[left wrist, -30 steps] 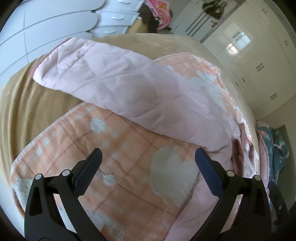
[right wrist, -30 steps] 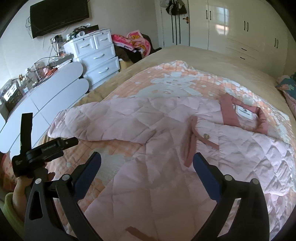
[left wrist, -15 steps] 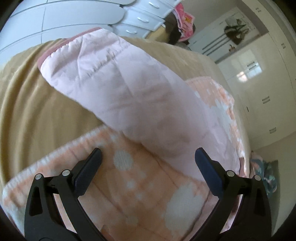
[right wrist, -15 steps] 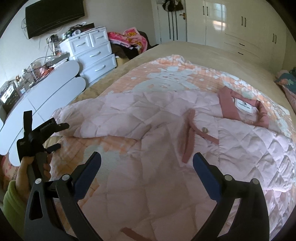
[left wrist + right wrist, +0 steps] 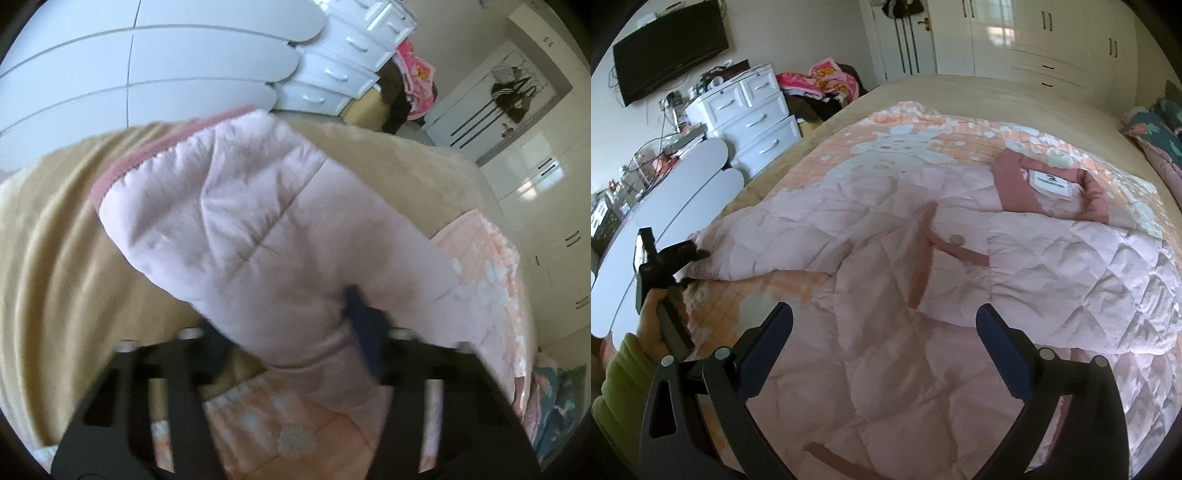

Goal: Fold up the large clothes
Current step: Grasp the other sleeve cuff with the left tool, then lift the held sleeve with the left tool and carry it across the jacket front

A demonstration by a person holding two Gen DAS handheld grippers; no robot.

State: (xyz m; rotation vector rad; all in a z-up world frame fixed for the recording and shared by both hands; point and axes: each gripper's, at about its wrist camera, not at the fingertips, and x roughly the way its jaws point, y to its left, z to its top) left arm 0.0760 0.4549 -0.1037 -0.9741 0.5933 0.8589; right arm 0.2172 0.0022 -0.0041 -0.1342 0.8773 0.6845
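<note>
A pale pink quilted jacket with a darker pink collar lies spread on the bed. Its sleeve stretches toward the bed's left edge and ends in a dark pink cuff. My left gripper is closing on that sleeve: the fabric bunches between the jaws and one blue finger presses into it, while the other is hidden under the cloth. In the right wrist view the left gripper sits at the sleeve's end, held by a hand in a green sleeve. My right gripper hovers open over the jacket's lower front.
A peach patterned blanket lies under the jacket on a tan bedsheet. White drawers and a low white cabinet stand along the bed's left side. Wardrobes line the far wall. A pillow lies at the right.
The left gripper moved along the sleeve toward its cuff and its wide-open jaws came in around the fabric. The right gripper shifted slightly closer over the jacket, still open.
</note>
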